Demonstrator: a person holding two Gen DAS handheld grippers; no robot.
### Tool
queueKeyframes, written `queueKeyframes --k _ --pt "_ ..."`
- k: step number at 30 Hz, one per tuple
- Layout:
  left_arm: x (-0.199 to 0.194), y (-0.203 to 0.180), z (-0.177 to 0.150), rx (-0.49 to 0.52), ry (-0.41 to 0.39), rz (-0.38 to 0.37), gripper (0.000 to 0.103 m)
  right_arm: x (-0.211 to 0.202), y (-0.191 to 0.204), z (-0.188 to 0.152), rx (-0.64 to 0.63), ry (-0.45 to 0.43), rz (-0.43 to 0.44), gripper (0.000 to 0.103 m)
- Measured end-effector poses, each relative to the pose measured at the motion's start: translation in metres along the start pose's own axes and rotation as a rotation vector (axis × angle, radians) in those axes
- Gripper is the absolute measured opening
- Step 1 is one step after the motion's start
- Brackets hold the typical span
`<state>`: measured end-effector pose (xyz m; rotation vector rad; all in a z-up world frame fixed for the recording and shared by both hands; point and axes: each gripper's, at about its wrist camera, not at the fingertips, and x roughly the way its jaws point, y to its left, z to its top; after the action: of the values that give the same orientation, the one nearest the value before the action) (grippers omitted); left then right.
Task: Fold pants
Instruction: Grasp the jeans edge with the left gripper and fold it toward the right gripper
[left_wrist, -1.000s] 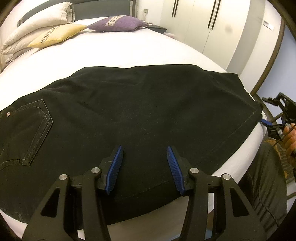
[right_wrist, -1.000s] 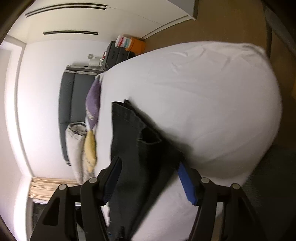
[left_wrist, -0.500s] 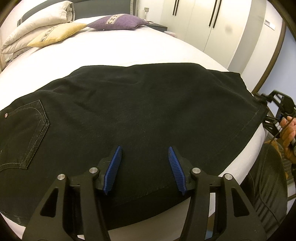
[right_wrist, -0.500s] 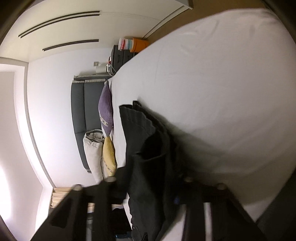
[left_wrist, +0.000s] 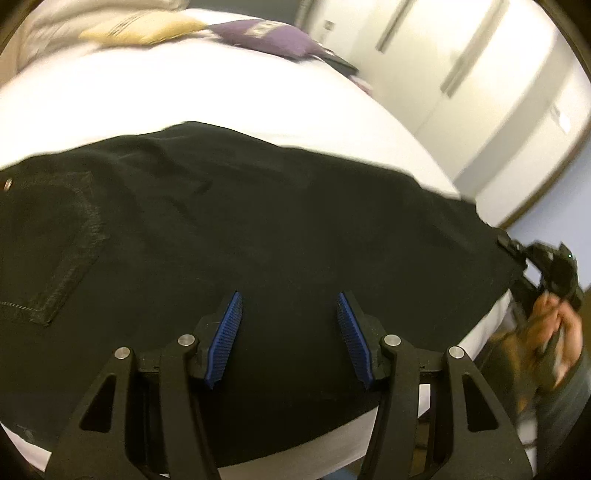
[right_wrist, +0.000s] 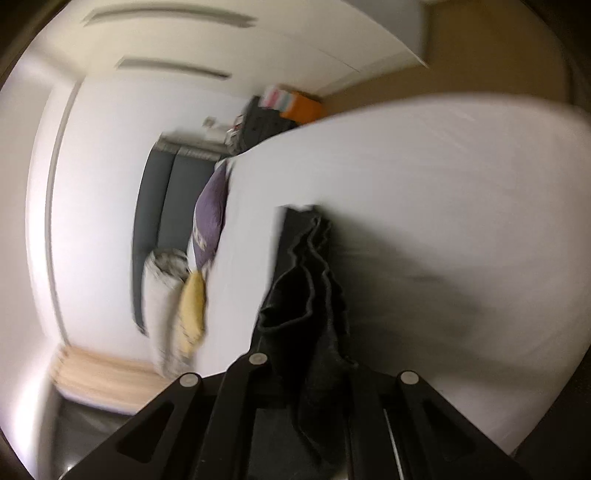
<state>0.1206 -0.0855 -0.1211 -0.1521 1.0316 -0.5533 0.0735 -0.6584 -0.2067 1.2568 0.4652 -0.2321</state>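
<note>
Bedroom w/ white wardrobe doors and a big white bed (left_wrist: 229, 107) as the work surface, pillows up at the headboard end. Left gripper (left_wrist: 286, 332) hangs over the near edge of the pants (left_wrist: 258, 229), jaws about half apart, blue pads (left_wrist: 225, 332) clear of the cloth, nothing betw. them, so it's holding nothing. Right gripper (right_wrist: 314, 373) is closing, jaws nearly together, w/ a bunch of black fabric pinched betw. them: that's the hem end of the pants, layers stacked and rippled in the right wrist view. From the left wrist view the same gripper shows at the far right edge of the garment, a hand (left_wrist: 557, 328) on its handle, right at the cuff corner. Pants lie flat across the bed, black denim, back pocket (left_wrist: 48, 251) visible at the left end, legs look already laid one over the other (single-leg width, hem shows several layers). So lengthwise fold seems done; what's left, prob., is bringing the hem end over toward the waist, once or twice, then smoothing. Right side looks ready to carry; left isn't gripping yet and likely needs to take the near hem corner or pin the middle. Yellow pillow (left_wrist: 144, 31) and purple pillow (left_wrist: 266, 37) are well apart from the pants, no obstruction. Frames are blurry, so exact pad contact on the right is hard to see.
</note>
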Motion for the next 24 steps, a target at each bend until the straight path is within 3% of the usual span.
queueKeyframes --k 3,5,6,8,11,16,19,24 --pt "-0.010 0.024 0.013 -0.108 -0.021 -0.041 0.052 0.015 0.079 -0.036 -0.353 0.032 -0.045 0.007" --pt "-0.016 0.041 0.022 -0.176 -0.039 -0.091 0.057 0.043 0.141 -0.098 -0.751 0.125 -0.113 0.007" --pt "-0.017 0.047 0.024 -0.203 -0.043 -0.111 0.063 0.060 0.156 -0.130 -0.879 0.189 -0.136 0.006" --pt "-0.015 0.061 0.031 -0.281 -0.034 -0.167 0.069 0.086 0.158 -0.166 -0.930 0.283 -0.159 0.006" --pt "-0.004 0.066 0.041 -0.342 0.015 -0.234 0.073 0.107 0.149 -0.190 -0.971 0.326 -0.219 0.006" --pt "0.028 0.050 0.059 -0.389 0.118 -0.319 0.075 0.104 0.147 -0.192 -1.011 0.300 -0.219 0.006" --pt "0.046 0.026 0.077 -0.352 0.161 -0.359 0.075 0.100 0.149 -0.199 -1.062 0.277 -0.221 0.006" --pt "0.076 0.000 0.101 -0.305 0.230 -0.328 0.075 0.089 0.149 -0.206 -1.140 0.217 -0.200 0.006"
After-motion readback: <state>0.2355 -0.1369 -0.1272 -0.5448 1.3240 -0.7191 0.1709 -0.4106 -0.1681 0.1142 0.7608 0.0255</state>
